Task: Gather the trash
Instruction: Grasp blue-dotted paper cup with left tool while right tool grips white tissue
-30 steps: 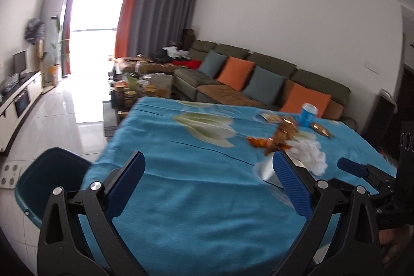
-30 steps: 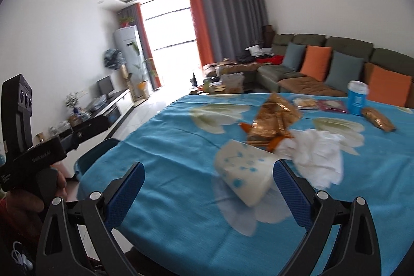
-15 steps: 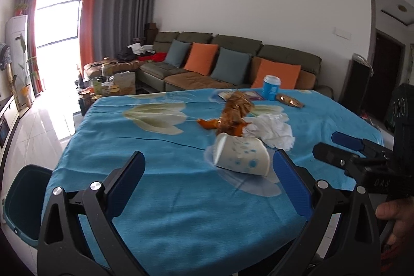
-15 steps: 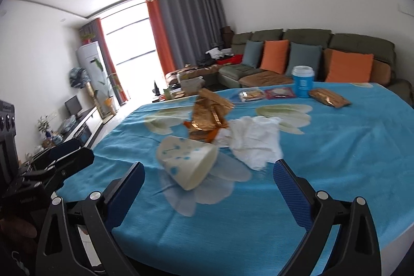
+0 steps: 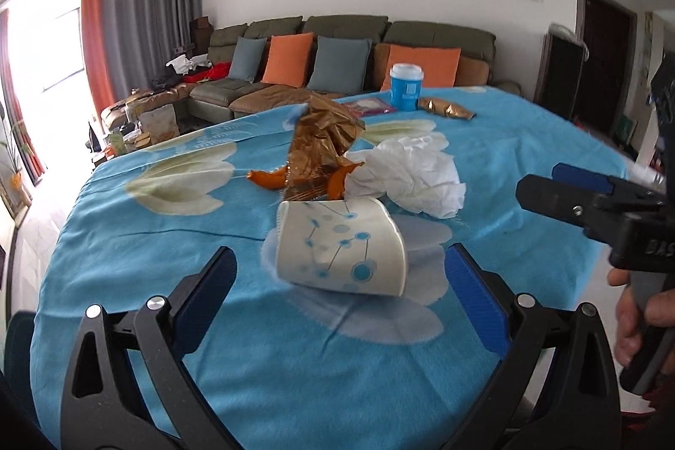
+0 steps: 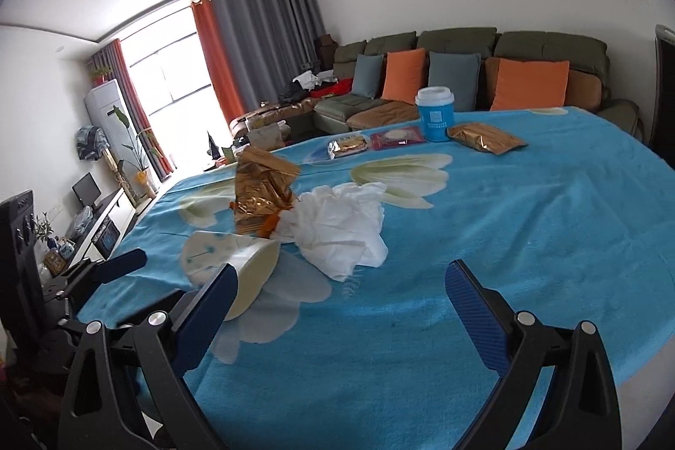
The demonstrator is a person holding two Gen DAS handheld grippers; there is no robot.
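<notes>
In a living room, a worktop [image 5: 527, 138] under a blue cloth holds a paper cup [image 5: 339, 245] lying on its side, crosswise just ahead of the wide-open left gripper [image 5: 339, 292], while the wide-open, empty right gripper [image 6: 337, 306] hovers farther right.

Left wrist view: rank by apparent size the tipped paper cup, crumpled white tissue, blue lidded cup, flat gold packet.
1. White paper cup with blue dots, tipped over, nearest the camera.
2. Crumpled white tissue, close to the cup's size.
3 and 4. Blue lidded cup and flat gold packet: far away, too alike to rank.
</notes>
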